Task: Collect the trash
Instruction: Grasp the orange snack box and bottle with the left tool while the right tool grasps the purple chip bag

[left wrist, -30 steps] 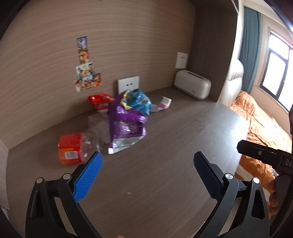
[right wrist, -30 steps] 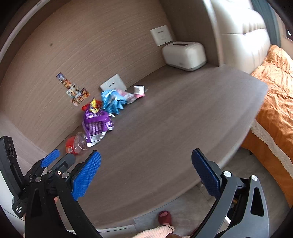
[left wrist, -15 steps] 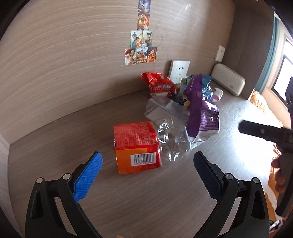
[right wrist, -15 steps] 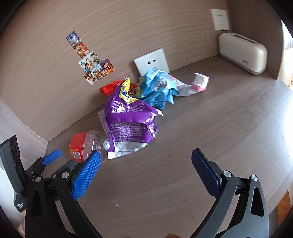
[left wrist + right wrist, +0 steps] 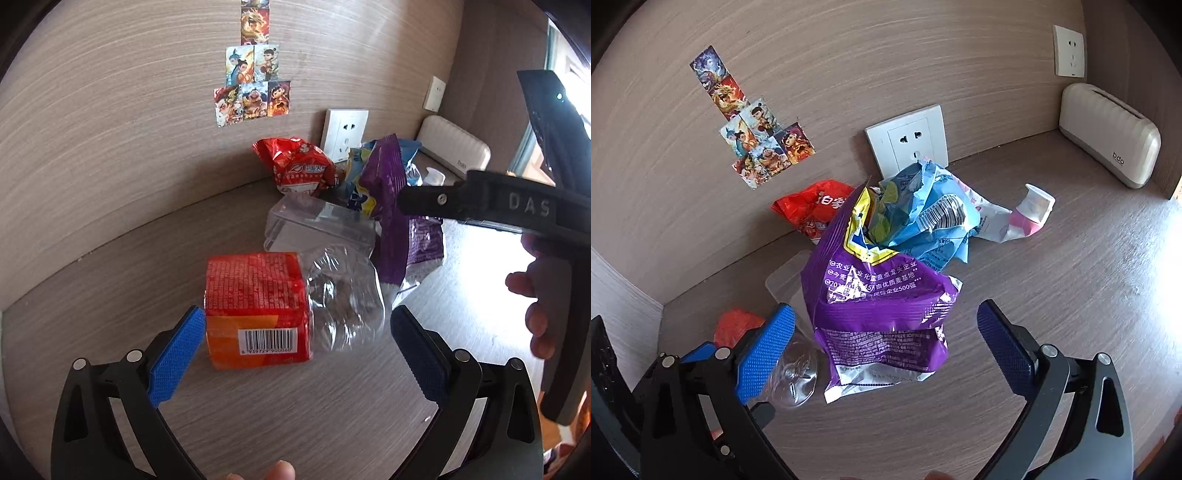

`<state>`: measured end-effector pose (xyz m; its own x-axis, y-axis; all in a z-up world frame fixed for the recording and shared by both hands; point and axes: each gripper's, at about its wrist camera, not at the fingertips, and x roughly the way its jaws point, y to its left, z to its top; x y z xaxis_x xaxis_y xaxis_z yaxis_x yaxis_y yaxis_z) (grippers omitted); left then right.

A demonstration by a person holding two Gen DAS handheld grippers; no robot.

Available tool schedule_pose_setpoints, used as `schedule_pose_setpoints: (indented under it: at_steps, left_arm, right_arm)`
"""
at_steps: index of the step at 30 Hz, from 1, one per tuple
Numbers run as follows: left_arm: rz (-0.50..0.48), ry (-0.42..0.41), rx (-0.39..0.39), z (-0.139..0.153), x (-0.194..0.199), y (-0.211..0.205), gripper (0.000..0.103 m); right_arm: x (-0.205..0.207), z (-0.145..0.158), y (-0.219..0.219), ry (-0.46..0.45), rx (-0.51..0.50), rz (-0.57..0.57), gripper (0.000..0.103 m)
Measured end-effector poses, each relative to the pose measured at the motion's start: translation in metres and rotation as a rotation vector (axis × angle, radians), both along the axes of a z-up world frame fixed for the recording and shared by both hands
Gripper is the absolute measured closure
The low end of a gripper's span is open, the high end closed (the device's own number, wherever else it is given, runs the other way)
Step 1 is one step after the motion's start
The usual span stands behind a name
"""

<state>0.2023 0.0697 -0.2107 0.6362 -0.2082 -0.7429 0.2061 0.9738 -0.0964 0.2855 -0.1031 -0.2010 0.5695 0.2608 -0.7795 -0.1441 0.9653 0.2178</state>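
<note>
A crushed clear bottle with an orange-red label [image 5: 258,310] lies on the wooden desk, between the blue pads of my open left gripper [image 5: 297,350]. Behind it lie a clear plastic tray [image 5: 317,229], a red snack bag [image 5: 303,171] and a purple snack bag [image 5: 391,206]. In the right wrist view, my open right gripper [image 5: 886,349] straddles the purple snack bag [image 5: 879,314]. A blue wrapper [image 5: 931,218] and a pink-and-white cup [image 5: 1032,210] lie beyond it. The crushed bottle [image 5: 792,376] shows beside the left pad.
A white wall socket [image 5: 908,142] and several stickers [image 5: 757,136] are on the wood-panel wall behind the pile. A cream-coloured box [image 5: 1108,136] stands at the far right of the desk. A hand [image 5: 535,310] holds the right gripper's handle.
Both grippers moved closer to the trash pile. The left one now has the bottle between its pads, the right one has the purple bag between its pads. Both stayed open.
</note>
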Motion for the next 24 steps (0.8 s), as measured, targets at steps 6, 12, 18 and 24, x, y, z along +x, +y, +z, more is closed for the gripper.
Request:
schedule_pose_setpoints:
  at_steps: [6, 12, 18, 24]
  left_arm:
    - [-0.018, 0.03, 0.064, -0.014, 0.017, -0.007, 0.005]
    - [-0.033, 0.119, 0.085, -0.029, 0.034, -0.006, 0.005]
    - [-0.039, 0.113, 0.111, -0.031, 0.035, -0.006, 0.006]
    - [-0.036, 0.071, 0.104, -0.016, 0.023, -0.001, 0.007]
  right_arm:
    - [0.007, -0.006, 0.005, 0.004, -0.046, 0.001, 0.004]
    - [0.011, -0.015, 0.012, 0.005, -0.063, 0.011, 0.004]
    - [0.004, -0.021, 0.021, -0.006, -0.088, 0.049, 0.026]
    - [-0.008, -0.009, 0.012, -0.023, -0.023, 0.051, 0.044]
